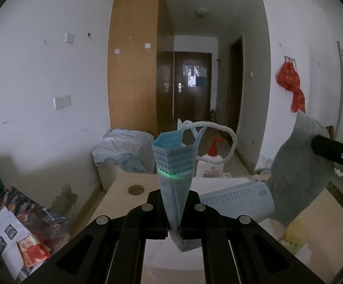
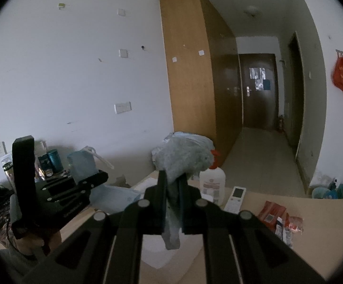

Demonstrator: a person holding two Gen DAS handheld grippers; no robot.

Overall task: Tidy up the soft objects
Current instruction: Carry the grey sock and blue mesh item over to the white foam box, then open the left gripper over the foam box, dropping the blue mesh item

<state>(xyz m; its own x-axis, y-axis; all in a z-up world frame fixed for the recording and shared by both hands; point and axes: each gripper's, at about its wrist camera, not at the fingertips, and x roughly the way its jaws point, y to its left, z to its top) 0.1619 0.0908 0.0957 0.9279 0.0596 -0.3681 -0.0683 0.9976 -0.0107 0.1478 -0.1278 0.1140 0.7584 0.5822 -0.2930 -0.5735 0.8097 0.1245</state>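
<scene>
Two handheld tongs are raised above a light wooden desk (image 1: 124, 182), each lifting a soft item, probably to sort them apart. The left tongs (image 1: 174, 215) are pressed nearly together, pinching a folded blue face mask (image 1: 173, 165) that stands upright between the fingers, its white ear loop (image 1: 218, 130) curling above. A second blue face mask (image 1: 240, 201) hangs level just to the right, between the two tools. The right tongs (image 2: 174, 203) are likewise closed tight on a grey fuzzy cloth (image 2: 185, 153), which bunches above the fingers and trails below them. On the desk beyond stand a white pump bottle with a red top (image 2: 212, 182), a white remote control (image 2: 235, 197) and red snack packets (image 2: 280, 217) toward the right edge.
</scene>
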